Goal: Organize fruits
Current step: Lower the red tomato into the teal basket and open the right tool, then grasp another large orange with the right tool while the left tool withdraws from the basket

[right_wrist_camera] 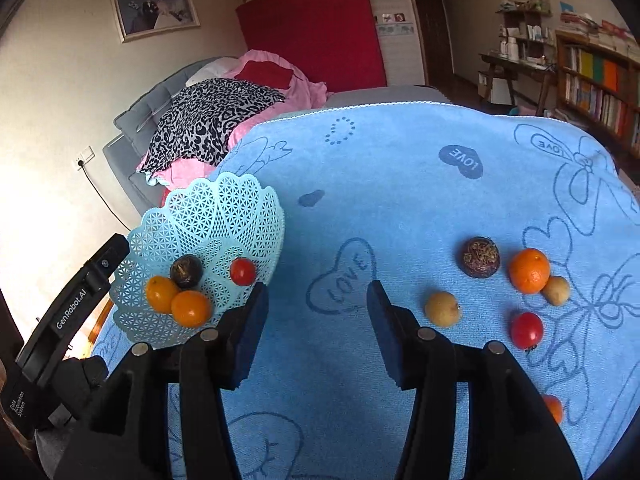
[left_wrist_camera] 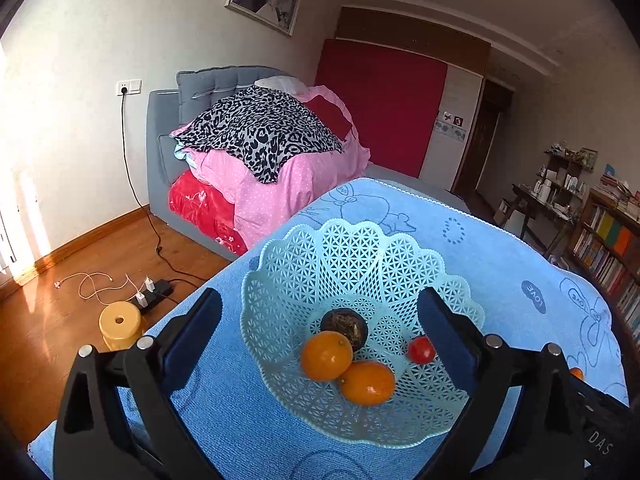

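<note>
I note a blue towel [right_wrist_camera: 400, 200] covering the table. At its left sits a pale lattice basket [left_wrist_camera: 352, 256], holding two oranges [left_wrist_camera: 326, 355] touching each other, a dark round fruit [left_wrist_camera: 345, 327] just behind them and a red tomato [left_wrist_camera: 421, 350] to their right. My left gripper [left_wrist_camera: 320, 320] hangs over the basket, fingers spread wide and empty. My right gripper [right_wrist_camera: 318, 300] is likewise released, gripping nothing, over bare towel. On the towel at right lie a dark fruit [right_wrist_camera: 479, 257], an orange [right_wrist_camera: 529, 271], a second tomato [right_wrist_camera: 526, 330] and two small tan fruits [right_wrist_camera: 442, 309].
</note>
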A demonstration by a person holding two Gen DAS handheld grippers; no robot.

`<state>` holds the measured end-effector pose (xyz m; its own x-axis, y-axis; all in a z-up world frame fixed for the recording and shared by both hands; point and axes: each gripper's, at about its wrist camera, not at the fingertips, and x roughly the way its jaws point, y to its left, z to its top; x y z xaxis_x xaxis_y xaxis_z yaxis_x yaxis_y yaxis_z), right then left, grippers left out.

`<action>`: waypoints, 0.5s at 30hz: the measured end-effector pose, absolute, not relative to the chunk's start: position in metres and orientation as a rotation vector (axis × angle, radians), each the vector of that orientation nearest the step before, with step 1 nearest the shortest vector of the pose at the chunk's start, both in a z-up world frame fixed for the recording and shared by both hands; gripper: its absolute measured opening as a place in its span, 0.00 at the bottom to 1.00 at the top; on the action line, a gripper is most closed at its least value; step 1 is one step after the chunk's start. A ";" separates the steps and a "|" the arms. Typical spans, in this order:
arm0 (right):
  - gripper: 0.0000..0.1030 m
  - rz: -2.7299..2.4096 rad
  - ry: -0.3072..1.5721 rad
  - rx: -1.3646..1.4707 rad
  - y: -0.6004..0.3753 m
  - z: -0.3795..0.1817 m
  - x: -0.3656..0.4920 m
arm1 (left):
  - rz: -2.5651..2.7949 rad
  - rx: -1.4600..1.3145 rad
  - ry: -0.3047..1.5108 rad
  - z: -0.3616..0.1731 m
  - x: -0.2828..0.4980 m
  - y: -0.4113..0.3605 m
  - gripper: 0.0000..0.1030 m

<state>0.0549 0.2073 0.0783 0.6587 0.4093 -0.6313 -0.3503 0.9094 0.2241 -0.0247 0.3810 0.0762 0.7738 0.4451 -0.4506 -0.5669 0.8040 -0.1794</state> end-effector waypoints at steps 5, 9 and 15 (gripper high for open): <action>0.53 0.372 0.731 0.104 0.179 0.075 0.048 | 0.526 -0.277 0.414 0.076 -0.021 0.371 0.97; 0.55 0.312 0.729 0.108 0.156 0.071 0.042 | 0.516 -0.261 0.416 0.075 -0.020 0.367 0.97; 0.55 0.223 0.735 0.129 0.116 0.063 0.031 | 0.516 -0.255 0.427 0.071 -0.016 0.366 0.97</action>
